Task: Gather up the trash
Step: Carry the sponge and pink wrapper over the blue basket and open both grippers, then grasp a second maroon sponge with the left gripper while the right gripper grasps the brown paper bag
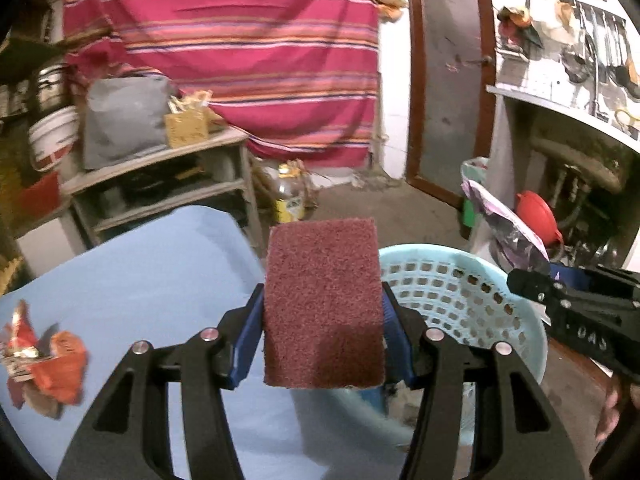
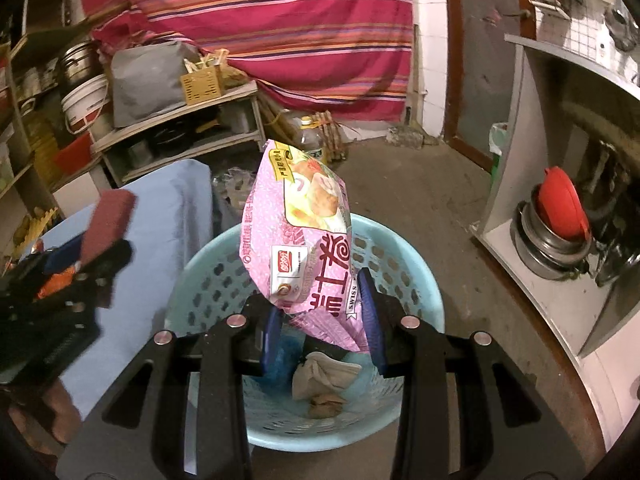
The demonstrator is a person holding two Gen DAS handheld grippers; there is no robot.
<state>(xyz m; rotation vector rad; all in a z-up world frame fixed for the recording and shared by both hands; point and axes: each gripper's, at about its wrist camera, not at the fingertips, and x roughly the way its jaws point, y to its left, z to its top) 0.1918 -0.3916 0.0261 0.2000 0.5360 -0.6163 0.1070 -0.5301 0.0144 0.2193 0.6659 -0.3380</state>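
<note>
From the left wrist camera, the left claw [image 1: 323,344] is clamped on a maroon scouring pad [image 1: 322,304], its blue pads pressing both long edges so the pad stands upright between them. It hangs over the edge of the blue-covered table [image 1: 160,272], with the pale blue perforated basket [image 1: 460,292] just to its right and lower down. Crumpled red and orange wrappers [image 1: 44,364] still lie on the table at far left. The right claw [image 1: 532,280] pokes in from the right edge above the basket's far side. To do this step well, I judge the left claw should travel further right until the pad is fully over the basket's mouth before letting go, since it now sits over the near rim.

From the right wrist camera, the right claw [image 2: 322,320] grips the lower end of a pink snack packet [image 2: 298,236], which rises above the basket [image 2: 424,280]. This claw looks well centred over the opening, where a crumpled cloth-like scrap [image 2: 324,372] and other litter already lie. Releasing here should drop the packet in cleanly; being light and tall, it could catch the rim, so a lower release seems safer. The left claw [image 2: 102,240] with its pad shows at left.
</note>
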